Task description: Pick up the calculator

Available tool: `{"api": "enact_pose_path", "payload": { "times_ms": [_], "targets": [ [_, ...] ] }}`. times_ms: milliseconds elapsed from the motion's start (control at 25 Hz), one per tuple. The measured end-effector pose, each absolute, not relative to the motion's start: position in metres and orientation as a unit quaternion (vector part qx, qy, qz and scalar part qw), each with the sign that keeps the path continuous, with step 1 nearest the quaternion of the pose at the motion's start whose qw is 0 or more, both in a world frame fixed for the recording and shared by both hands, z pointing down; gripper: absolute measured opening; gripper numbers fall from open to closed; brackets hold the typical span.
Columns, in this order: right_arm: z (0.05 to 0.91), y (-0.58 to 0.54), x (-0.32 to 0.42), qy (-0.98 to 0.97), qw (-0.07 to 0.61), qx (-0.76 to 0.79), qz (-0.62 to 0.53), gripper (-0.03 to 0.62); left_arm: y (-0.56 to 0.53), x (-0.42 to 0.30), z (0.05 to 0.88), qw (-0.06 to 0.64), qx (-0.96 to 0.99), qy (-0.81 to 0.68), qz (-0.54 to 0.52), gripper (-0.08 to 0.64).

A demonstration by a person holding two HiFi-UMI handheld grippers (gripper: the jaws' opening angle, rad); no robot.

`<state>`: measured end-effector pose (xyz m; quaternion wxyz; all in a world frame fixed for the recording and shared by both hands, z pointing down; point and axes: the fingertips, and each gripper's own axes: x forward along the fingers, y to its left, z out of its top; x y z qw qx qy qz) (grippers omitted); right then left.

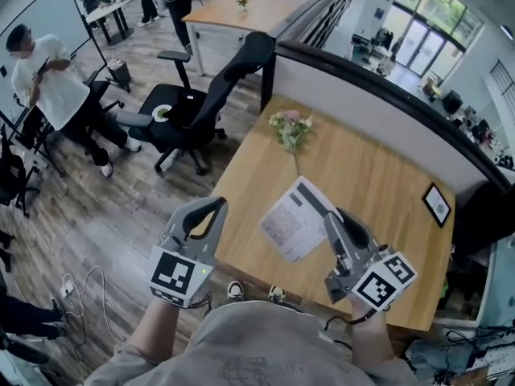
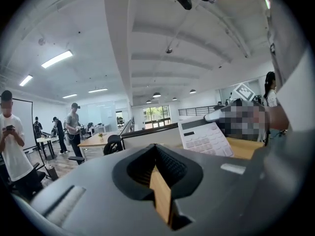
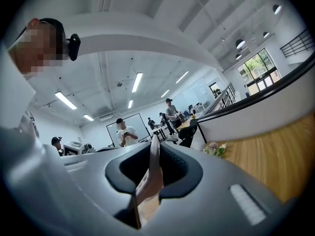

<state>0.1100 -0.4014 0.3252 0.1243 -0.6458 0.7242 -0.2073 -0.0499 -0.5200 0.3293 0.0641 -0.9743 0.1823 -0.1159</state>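
White calculator (image 1: 291, 222) clamped by one edge in my right gripper (image 1: 331, 215) fingers, held tilted above the wooden worktop (image 1: 378, 175), my left gripper (image 1: 216, 205) fingers closed on nothing, alongside, flowers (image 1: 291, 129) beyond

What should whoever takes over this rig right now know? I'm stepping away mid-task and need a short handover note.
The right hand-held gripper is shut on the calculator, which is held tilted above the wooden table.
The left hand-held gripper is shut and empty, to the calculator's left.
Done: the calculator is grasped and off the table.
Left: probably just holding it steady. The flowers lie further back.
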Motion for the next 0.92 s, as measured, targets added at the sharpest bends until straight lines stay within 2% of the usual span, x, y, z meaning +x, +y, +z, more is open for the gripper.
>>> {"api": "enact_pose_path", "payload": {
  "times_ms": [360,920],
  "targets": [
    [0.351,-0.389,0.103,0.720,0.118,-0.636,-0.253,0.060,-0.504,-0.032,0.347,0.045,-0.978,0.152,-0.137,0.002],
    [0.359,-0.395,0.107,0.710,0.109,-0.647,-0.258,0.060,-0.507,-0.039,0.348,0.040,-0.978,0.148,-0.139,0.002]
  ]
}}
